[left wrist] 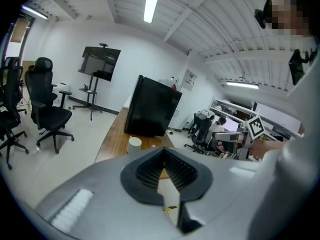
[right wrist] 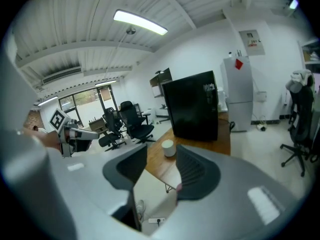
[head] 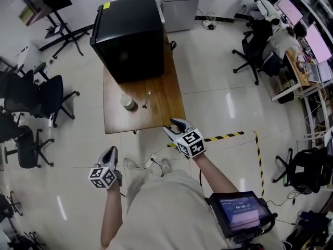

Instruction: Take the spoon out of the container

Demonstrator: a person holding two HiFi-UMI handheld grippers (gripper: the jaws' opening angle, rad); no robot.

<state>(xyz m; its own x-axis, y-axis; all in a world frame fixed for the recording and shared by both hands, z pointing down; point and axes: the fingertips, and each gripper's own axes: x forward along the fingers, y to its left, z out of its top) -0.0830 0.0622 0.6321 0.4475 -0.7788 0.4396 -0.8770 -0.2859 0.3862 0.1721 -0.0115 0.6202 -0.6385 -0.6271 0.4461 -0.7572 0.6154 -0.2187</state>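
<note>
- Pale glossy floor fills most of the head view, with a wooden table in the upper middle of the frame and a black cabinet standing on its far end.
- Office chairs stand at the left edge, and a strip of yellow-and-black tape crosses the floor to the right of the table's near corner.
- On the bare near half of the table stands a small white container.
- The spoon lies on the wood just to the right of the container, outside it, and shows only as a thin sliver.
- The right gripper sits at the table's near right corner, below and to the right of the spoon and apart from it.
- In the right gripper view its jaws stand well apart with nothing between them, and the container shows through the gap, farther up the table.
- The left gripper hangs over the floor at the lower left, short of the table's near edge and well apart from both spoon and container.
- In the left gripper view its pads meet at the tips and hold nothing; the container appears above them, to the left.
</note>
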